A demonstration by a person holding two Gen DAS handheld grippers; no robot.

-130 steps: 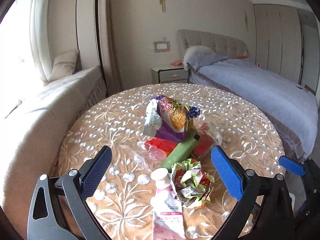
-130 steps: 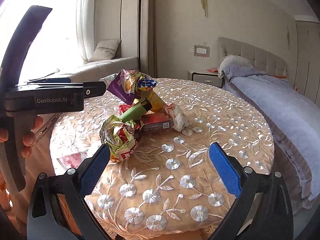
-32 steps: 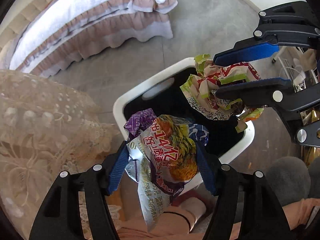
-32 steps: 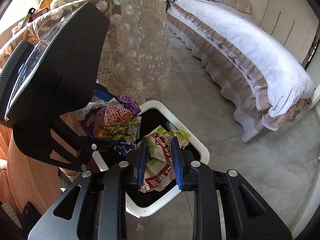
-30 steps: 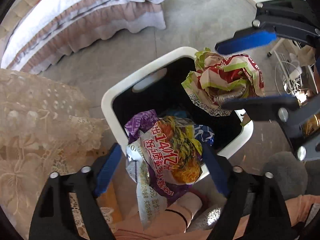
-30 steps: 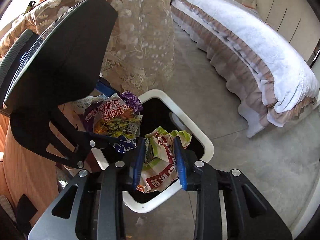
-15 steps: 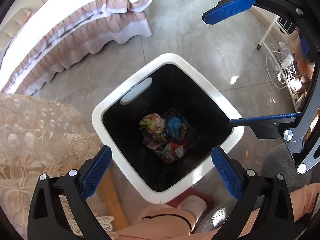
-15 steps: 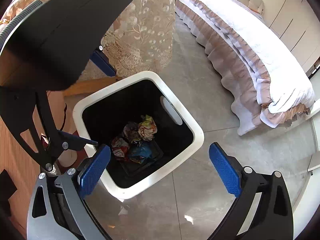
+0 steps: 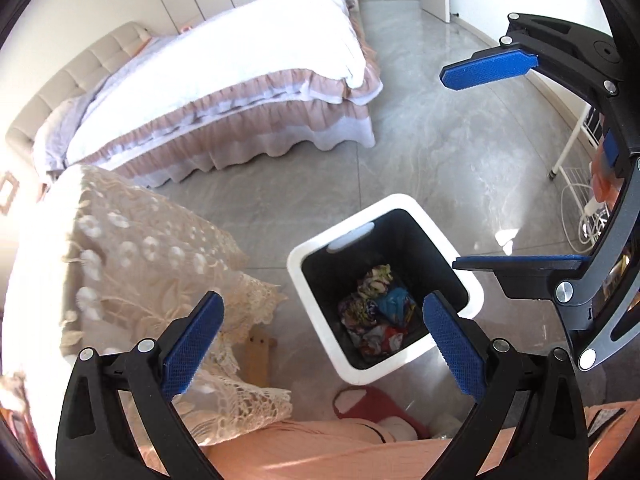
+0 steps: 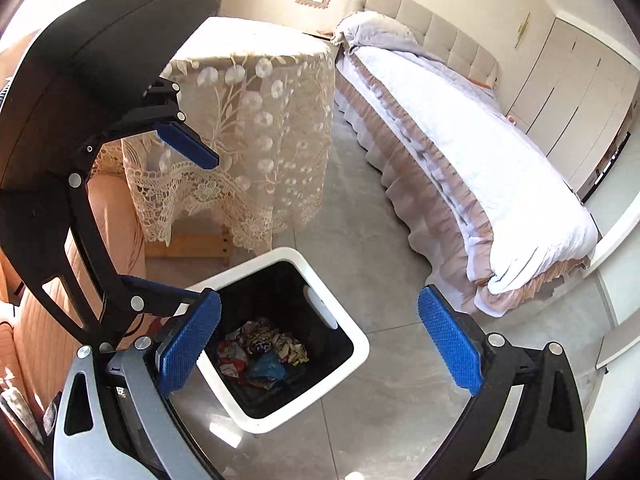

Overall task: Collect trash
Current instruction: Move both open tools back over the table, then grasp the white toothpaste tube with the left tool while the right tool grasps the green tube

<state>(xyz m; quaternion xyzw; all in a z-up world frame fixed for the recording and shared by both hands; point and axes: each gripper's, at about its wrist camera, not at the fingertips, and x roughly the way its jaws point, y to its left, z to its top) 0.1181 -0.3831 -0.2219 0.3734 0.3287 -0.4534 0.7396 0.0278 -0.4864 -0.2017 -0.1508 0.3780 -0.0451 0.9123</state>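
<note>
A white square bin [image 9: 438,236] with a black inside stands on the grey floor beside the table; it also shows in the right wrist view [image 10: 358,342]. Crumpled wrappers [image 9: 376,314] lie at its bottom, also seen in the right wrist view [image 10: 262,352]. My left gripper [image 9: 320,344] is open and empty, high above the bin's near side. My right gripper [image 10: 318,342] is open and empty above the bin. The right gripper [image 9: 516,160] also shows in the left wrist view, at the right.
The round table with a lace cloth [image 9: 120,264] stands left of the bin [image 10: 256,120]. A bed with a ruffled skirt [image 9: 224,92] lies across the floor [image 10: 460,152]. A white wire rack [image 9: 580,184] stands at the right. My pink-clad legs [image 9: 360,452] are below.
Both grippers opened and dropped their wrappers into the bin. Since half a second ago both grippers have risen and pulled back, so the bin looks smaller.
</note>
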